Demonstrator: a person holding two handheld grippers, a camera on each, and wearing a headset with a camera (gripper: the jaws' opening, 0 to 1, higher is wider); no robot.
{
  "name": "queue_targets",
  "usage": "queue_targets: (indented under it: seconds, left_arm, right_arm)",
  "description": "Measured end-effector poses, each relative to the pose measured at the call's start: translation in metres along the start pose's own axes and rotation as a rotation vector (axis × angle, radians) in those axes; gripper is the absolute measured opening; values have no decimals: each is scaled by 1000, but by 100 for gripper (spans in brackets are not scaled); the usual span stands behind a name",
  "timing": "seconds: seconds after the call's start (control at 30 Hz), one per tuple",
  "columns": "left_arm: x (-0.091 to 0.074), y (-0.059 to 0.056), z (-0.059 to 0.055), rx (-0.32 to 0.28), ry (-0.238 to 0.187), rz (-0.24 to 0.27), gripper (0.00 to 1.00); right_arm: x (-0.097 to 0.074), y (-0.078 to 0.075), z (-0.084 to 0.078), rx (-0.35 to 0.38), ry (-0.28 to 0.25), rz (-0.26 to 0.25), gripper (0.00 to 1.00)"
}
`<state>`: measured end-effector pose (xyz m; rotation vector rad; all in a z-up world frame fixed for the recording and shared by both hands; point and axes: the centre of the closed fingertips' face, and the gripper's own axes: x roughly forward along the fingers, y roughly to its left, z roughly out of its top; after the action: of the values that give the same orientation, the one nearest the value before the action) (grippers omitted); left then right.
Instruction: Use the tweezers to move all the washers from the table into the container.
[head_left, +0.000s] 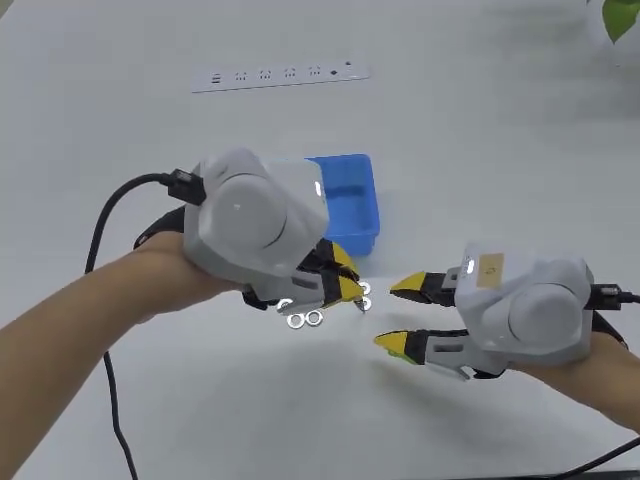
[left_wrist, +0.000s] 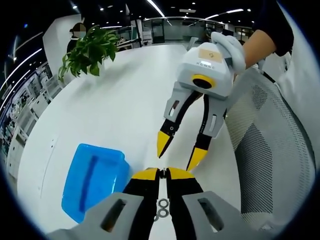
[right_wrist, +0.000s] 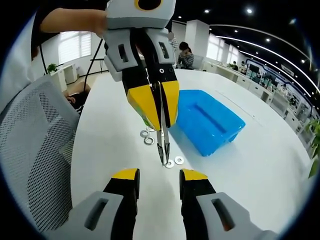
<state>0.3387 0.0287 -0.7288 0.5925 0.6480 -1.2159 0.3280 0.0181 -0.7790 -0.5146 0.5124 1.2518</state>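
Left tongs (head_left: 350, 287) pinched; right tongs (head_left: 389, 315) apart

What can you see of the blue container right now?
The blue container is a shallow rectangular tray that looks like glossy plastic, with rounded corners and a lipped rim. It sits flat and open-topped on the white table. No washers show in the visible part of its inside. In the head view the left gripper, holding the tweezers, hides part of its left side. The gripper views suggest neither gripper touches it. The washers lie on the table beside it.
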Motion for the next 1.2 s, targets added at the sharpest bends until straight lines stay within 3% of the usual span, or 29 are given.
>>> queue_targets:
  seconds: [0.3, 1.2]
  left_arm:
    - [2, -3, 2, -9, 20, -33, 9]
    - [7, -2, 2, 75, 31, -31, 10]
  right_arm:
    - [0, 0, 0, 1, -2, 1, 33]
    - [1, -5, -1, 10, -14, 7, 35]
